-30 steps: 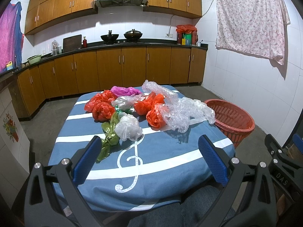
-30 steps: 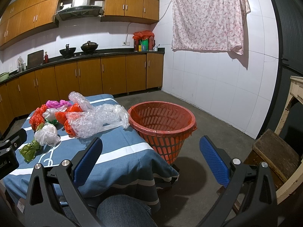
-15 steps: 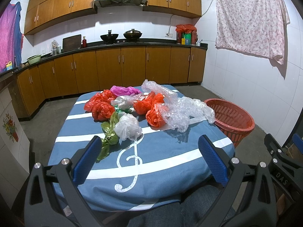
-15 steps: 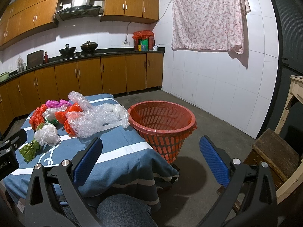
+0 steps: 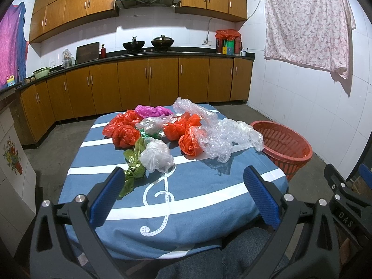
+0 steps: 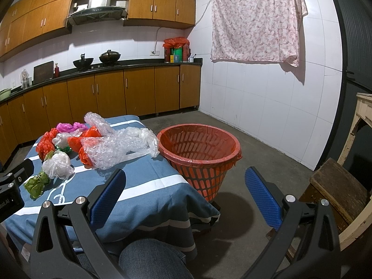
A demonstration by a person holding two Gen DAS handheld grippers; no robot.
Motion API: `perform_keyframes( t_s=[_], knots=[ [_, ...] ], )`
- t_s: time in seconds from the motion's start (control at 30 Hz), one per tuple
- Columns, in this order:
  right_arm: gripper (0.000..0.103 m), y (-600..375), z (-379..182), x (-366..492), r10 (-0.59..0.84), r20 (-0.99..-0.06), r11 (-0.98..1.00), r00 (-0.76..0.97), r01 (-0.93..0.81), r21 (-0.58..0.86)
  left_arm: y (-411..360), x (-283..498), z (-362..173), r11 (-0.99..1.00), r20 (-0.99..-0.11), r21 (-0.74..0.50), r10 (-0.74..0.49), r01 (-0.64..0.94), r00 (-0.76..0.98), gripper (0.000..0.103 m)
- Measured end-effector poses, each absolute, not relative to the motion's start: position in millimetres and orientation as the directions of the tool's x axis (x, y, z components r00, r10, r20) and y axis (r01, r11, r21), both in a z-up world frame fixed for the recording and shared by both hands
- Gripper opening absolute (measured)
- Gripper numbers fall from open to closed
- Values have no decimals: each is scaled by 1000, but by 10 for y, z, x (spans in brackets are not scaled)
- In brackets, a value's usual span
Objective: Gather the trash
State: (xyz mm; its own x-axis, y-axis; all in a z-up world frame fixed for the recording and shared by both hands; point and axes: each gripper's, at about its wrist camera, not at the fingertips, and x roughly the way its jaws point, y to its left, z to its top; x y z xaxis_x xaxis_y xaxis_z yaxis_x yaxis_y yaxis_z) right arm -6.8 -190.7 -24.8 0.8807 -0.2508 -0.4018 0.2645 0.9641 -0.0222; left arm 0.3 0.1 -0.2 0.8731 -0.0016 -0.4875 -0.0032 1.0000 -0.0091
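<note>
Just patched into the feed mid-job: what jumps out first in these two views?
A bright heap of crumpled plastic bags in red, magenta, green and clear, with bubble wrap, covers the far half of the blue striped tablecloth. An empty red basket stands on the floor beside the table. Both grippers are open and hold nothing.

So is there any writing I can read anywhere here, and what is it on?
"DAS": white letters on the black right gripper, cut off at the edge of the left view.
"ooLAI": partial white letters on the black left gripper, at the edge of the right view.
Labels on the counter containers: too small to read.
Treble clef on the tablecloth: a sign, no words.
</note>
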Motion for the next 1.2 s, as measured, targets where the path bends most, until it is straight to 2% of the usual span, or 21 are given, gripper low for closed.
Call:
perform_keyframes(
  t_s=[0.67, 1.1, 1.2],
  knots=[
    [101, -1933, -251, -38, -243, -410, 965, 879, 261, -12, 40, -5, -18, 1000, -492, -5, 13, -18, 870, 99],
    [101, -1881, -364, 419, -142, -474, 984, 869, 177, 29, 789, 221, -309, 978, -554, -62, 132, -199, 822, 99],
    [97, -1887, -370, 601, -126, -489, 984, 863, 171, 48, 969, 272, -336, 969, -554, -53, 174, -243, 814, 99]
  ],
)
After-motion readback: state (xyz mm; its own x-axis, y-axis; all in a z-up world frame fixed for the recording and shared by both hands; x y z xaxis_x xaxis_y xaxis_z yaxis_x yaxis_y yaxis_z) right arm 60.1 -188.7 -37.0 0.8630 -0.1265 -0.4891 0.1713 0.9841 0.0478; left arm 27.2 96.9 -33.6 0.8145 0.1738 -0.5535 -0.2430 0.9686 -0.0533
